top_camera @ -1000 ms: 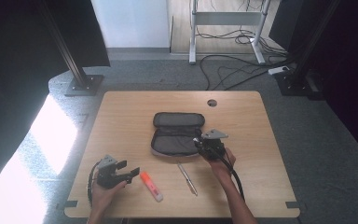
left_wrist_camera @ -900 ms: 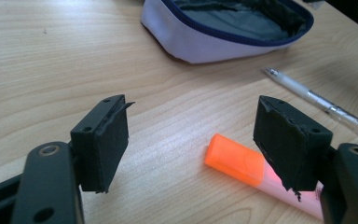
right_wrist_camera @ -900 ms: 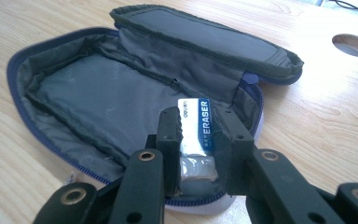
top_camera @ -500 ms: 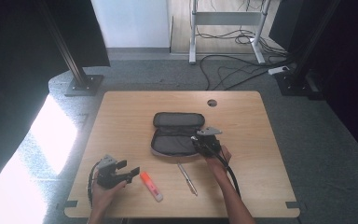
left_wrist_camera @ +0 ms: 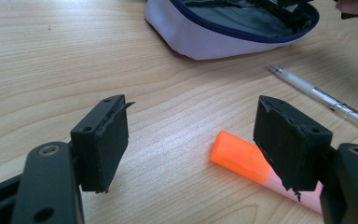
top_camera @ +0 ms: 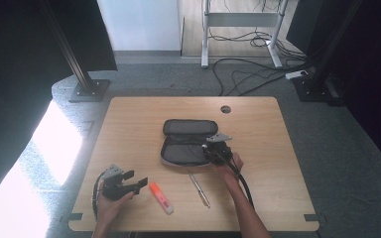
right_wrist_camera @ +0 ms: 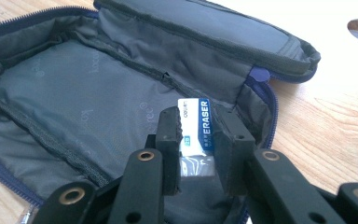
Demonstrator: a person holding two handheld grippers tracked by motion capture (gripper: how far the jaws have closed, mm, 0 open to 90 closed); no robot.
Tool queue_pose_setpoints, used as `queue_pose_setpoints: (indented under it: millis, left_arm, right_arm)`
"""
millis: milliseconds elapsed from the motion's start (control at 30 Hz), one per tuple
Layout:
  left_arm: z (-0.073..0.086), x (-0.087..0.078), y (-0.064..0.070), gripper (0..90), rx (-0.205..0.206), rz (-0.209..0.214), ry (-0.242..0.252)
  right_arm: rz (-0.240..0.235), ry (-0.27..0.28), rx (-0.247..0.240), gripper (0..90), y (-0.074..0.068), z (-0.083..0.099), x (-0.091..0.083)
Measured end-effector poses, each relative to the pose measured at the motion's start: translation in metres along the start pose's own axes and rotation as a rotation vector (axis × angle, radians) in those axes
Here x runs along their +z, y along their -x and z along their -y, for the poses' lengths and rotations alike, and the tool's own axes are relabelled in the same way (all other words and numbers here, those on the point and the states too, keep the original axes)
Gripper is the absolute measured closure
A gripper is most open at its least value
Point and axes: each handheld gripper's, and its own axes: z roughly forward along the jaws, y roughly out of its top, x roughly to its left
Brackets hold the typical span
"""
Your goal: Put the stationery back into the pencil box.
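Note:
A grey pencil case [top_camera: 188, 141] lies unzipped and spread flat at the table's middle, its grey lining [right_wrist_camera: 74, 102] facing up. Over its right end my right gripper [top_camera: 214, 151] is shut on a white and blue eraser [right_wrist_camera: 194, 127], held just above the lining near the case's right corner. My left gripper [top_camera: 135, 184] rests open near the front left edge, nothing between its jaws. An orange highlighter [top_camera: 160, 197] lies just right of it; its orange cap [left_wrist_camera: 237, 156] shows past the right jaw. A clear pen [top_camera: 199, 182] lies in front of the case.
The wooden table [top_camera: 278, 148] has a round cable hole [top_camera: 225, 109] at the back. Black stands, cables and a desk frame sit on the floor beyond. Bare wood lies to the left and right of the case.
My right gripper has shifted slightly left and forward over the case with the eraser. The left gripper has stayed where it was.

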Motion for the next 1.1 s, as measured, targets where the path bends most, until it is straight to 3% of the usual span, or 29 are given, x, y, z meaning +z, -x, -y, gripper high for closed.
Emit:
queue_pose_setpoints:
  millis: [367,600,1100]
  left_arm:
    - [0.001,0.001,-0.001,26.9,-0.009,0.007,-0.004]
    - [0.001,0.001,-0.002,26.9,-0.010,0.012,-0.004]
    - [0.001,0.001,-0.003,27.0,-0.014,0.012,-0.006]
  right_arm:
    - [0.017,-0.044,-0.026,71.2,-0.001,0.004,0.006]
    - [0.021,-0.050,-0.042,63.5,-0.002,0.004,0.006]
    - [-0.047,0.042,0.014,55.2,-0.004,0.005,-0.015]
